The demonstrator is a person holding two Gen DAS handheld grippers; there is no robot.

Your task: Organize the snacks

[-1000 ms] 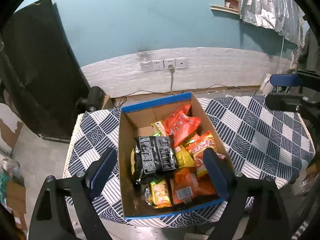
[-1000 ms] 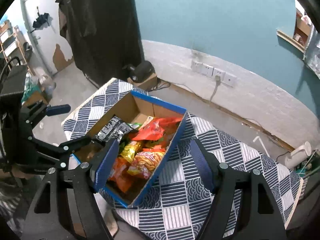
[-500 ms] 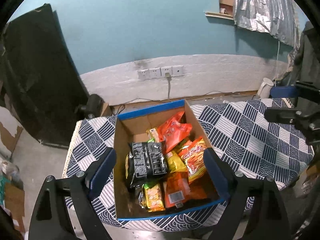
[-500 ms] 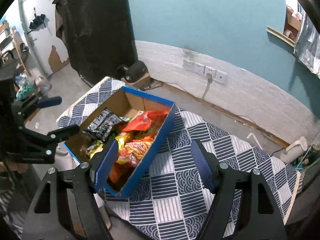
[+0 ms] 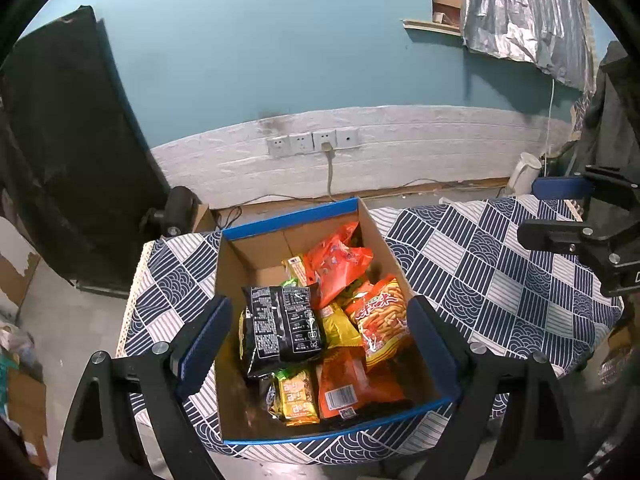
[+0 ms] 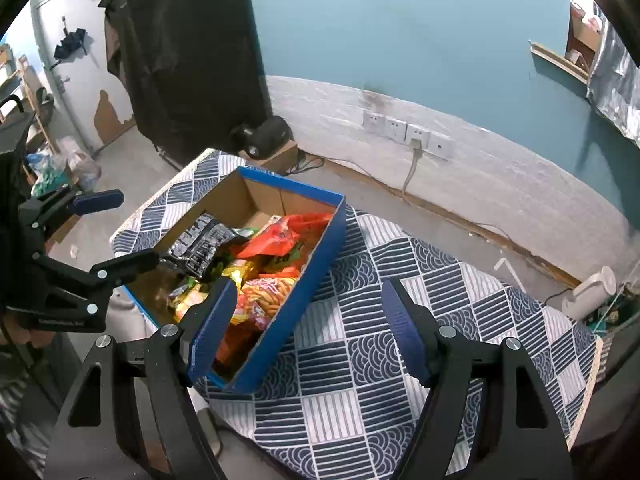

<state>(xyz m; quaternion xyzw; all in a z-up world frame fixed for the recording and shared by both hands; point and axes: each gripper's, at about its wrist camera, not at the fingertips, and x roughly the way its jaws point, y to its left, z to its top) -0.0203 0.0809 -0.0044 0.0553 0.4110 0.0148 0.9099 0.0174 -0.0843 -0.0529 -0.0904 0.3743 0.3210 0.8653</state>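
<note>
Teal wall behind; on the patterned surface [image 5: 500, 280] sits a blue-edged box [image 5: 288, 218] heaped with snacks [image 5: 340, 308], a black packet [image 5: 282, 326] topmost, below the spread left tool [image 5: 318, 336]. Right tool [image 6: 308, 320] spread, box at its left finger.

A white kettle [image 5: 524, 168] stands on the floor below four wall sockets [image 5: 312, 143].

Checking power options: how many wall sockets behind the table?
4, in one row on the white wall band: first, second, third with a plug in it, fourth. None looks hidden.
</note>
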